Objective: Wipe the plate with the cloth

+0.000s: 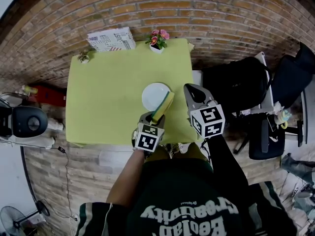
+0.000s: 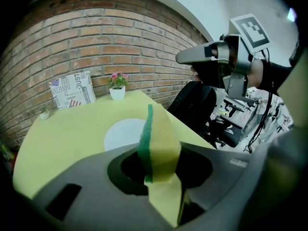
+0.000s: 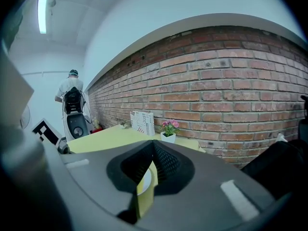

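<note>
Left gripper (image 1: 157, 116) clamps the cloth (image 1: 163, 107) at the plate's (image 1: 151, 95) near edge, right gripper (image 1: 190, 89) pinched together empty, so a hard swipe could skate the unheld plate away.

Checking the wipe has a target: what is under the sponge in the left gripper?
The white plate lies under the sponge held by the left gripper, on the yellow table. The sponge covers the plate's near right edge; contact cannot be judged.

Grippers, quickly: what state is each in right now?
Left gripper: closed on the yellow sponge with a green scouring face.
Right gripper: closed, holding nothing.
</note>
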The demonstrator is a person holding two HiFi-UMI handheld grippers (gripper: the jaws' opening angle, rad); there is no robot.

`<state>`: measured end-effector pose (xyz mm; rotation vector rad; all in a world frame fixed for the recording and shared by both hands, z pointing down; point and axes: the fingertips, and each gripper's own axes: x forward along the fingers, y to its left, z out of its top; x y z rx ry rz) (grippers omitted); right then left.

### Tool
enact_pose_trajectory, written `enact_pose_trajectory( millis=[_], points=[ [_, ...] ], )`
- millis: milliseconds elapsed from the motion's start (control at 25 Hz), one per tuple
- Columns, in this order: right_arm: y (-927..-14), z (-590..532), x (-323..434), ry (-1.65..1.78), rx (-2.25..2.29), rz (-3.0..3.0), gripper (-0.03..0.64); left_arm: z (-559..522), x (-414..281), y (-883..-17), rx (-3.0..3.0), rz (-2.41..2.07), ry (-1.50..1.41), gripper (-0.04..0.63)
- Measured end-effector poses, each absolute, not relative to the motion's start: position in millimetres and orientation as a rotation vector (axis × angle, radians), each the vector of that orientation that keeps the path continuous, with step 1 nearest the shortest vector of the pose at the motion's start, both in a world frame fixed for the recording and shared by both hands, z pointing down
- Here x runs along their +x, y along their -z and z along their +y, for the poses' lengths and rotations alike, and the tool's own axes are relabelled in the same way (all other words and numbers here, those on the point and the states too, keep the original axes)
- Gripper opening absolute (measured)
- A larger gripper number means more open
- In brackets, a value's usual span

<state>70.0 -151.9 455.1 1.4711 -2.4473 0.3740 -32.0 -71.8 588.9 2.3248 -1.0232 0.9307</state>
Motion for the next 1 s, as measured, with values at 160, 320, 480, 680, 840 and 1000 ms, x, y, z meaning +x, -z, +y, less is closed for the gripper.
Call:
enact_pose_trajectory(
  millis=[160,320,480,680,840,1000],
  points=[
    [-456.7,-149.9,74.5,-0.367,1.445,-2.468,0.014,-64.9,-25.4,-604.2,2.291,-1.031,-0.969,0.13],
    [-456.5,-148.0,77.1,-0.36,1.415,-2.486,0.014,-63.0,-25.7,-615.2,2.263,-1.061,-0.987,0.13],
    [-458.3,-147.2,77.7,-0.359,1.384,-2.496,0.014,-62.0,-24.4,-611.6,2.245,-1.085,-0.987,0.13],
    [-457.6,-148.9,72.6,-0.352,1.349,-2.511,0.014,-62.3,-33.5,-610.0,2.213,-1.134,-0.957,0.13],
    [-455.6,-150.9,67.8,-0.341,1.325,-2.525,0.014,-61.7,-52.0,-610.9,2.158,-1.192,-0.953,0.13],
    [-453.8,-152.2,61.2,-0.33,1.299,-2.537,0.014,-60.3,-77.1,-614.3,2.105,-1.256,-0.954,0.13]
  ],
)
